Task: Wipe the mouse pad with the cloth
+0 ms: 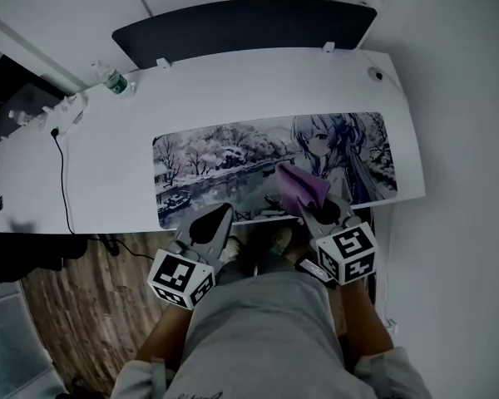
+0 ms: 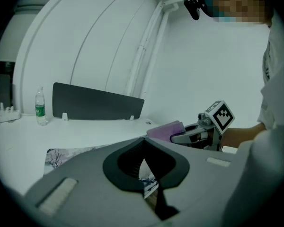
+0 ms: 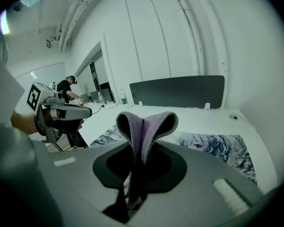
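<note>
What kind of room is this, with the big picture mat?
Probably an office or work room: a long white desk with a dark grey divider panel along its back edge, a wide illustrated mouse pad, and a plastic water bottle.

Water bottle point(image 1: 114, 81), cable point(image 1: 64, 181), dark divider point(image 1: 241, 26)

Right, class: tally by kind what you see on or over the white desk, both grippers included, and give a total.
Grippers: 2, the left gripper and the right gripper
Mouse pad: 1
Purple cloth: 1, held in the right gripper's fingers
Water bottle: 1
Dark divider panel: 1
Black cable: 1
Total: 7
</note>
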`<state>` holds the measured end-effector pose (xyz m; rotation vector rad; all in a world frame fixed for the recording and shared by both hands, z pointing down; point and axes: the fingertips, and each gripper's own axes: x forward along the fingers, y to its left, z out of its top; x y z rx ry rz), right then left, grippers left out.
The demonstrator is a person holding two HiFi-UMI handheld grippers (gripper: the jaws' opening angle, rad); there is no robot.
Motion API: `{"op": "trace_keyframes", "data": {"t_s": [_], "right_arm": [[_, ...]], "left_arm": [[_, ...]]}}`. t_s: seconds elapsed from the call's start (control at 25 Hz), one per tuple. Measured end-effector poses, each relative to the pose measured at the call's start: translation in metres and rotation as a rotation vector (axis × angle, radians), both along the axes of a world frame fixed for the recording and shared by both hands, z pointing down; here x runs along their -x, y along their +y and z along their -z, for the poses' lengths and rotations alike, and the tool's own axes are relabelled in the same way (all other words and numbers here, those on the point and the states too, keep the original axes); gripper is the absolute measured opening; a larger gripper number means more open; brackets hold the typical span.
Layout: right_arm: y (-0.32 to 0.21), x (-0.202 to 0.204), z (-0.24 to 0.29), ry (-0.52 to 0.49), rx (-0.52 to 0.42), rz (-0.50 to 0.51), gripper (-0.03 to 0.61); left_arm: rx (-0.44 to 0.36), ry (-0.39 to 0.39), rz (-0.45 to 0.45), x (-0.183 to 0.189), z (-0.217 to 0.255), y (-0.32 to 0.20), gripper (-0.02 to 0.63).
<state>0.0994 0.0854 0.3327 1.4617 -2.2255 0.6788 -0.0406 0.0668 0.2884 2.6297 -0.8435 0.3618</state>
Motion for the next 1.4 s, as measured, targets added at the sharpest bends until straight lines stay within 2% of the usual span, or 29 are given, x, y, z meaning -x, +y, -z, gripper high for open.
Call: {"op": "trace_keyframes", "data": {"t_s": [0.28,0.56,0.88,1.4], "right_arm": [[0.000,0.021,0.025,0.010,-0.044,0.032,0.052],[-0.005,0.025,0.046,-0.010,-0.089,0.023,0.051],[-0.010,0.023,0.058,-0.031,-0.116,0.013,0.051],[-0.013,0.032,0.052,-0.006,-0.103,0.034,0.048]], "left_arm": [[-0.024,0.034,0.002,0.006,0.024,0.001,0.018],[-0.043,-0.011,-0.013,0.009,0.026,-0.005,0.018],[-0.068,0.007,-0.039,-0.006,0.040,-0.015,0.018],[-0.069,-0.001,-0.056,-0.006,0.037,-0.021,0.018]]}}
